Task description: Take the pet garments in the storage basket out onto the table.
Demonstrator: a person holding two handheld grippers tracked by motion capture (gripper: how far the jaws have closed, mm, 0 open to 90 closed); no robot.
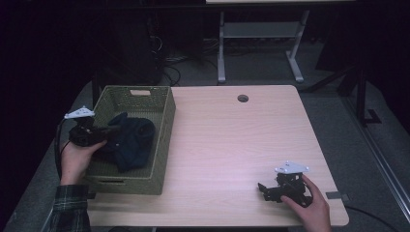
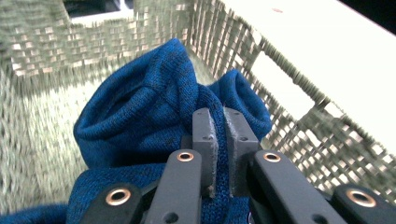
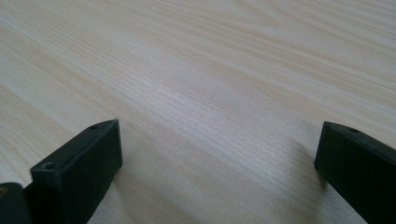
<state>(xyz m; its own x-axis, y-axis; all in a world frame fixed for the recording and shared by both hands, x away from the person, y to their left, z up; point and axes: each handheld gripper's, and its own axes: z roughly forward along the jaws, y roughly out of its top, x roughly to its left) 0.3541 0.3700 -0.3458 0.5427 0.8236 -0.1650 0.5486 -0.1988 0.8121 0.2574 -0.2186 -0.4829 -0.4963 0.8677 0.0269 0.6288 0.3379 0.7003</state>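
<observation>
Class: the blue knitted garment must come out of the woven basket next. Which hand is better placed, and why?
Left. The left tongs are shut on the blue knitted garment inside the woven basket; the right tongs rest open on the table, far away.

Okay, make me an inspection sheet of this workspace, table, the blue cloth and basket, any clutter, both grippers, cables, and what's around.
Surface: light wood table, round hole near far edge.
Job's things: blue knit cloth inside green woven basket at the table's left.
Clutter: nothing seen.
Grippers: left gripper reaches into the basket, jaws shut on a fold of the cloth; right gripper rests at the near right, jaws wide apart over bare wood.
Cables: a dark cable trails from the left gripper.
Surroundings: dark room, grey floor, white desk frame behind.
</observation>
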